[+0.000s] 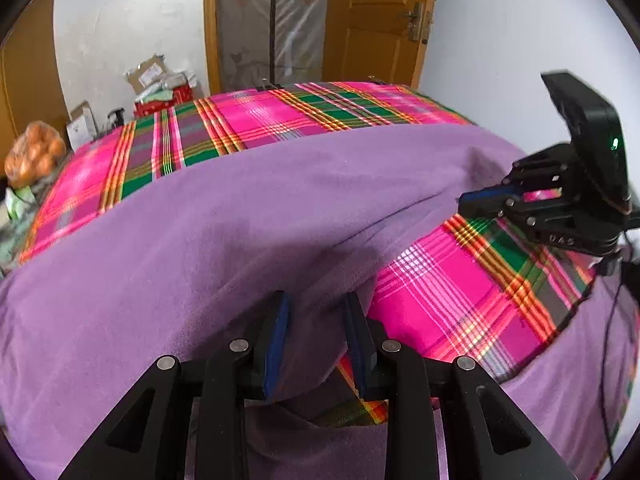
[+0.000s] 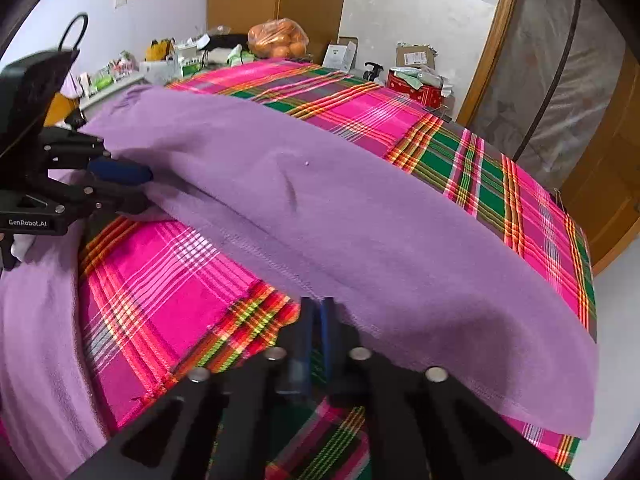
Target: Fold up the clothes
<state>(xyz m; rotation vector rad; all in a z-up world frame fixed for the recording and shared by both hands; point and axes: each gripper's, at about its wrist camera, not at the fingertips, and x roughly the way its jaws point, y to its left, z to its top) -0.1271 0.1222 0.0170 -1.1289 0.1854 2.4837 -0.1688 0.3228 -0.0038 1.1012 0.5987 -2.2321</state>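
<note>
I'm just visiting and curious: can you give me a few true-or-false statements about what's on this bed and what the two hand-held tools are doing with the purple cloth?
1. The purple garment lies on a pink and green plaid cover. True.
2. The right tool has its jaws spread wide apart. False: they are shut together at the garment's hem.
3. The left tool has purple fabric between its fingers. True.
4. A bag of oranges sits beyond the bed's far edge. True.
5. The garment is already folded into a neat small square. False: it is spread long across the bed.
6. The wooden door stands wide open. False: it looks closed.
</note>
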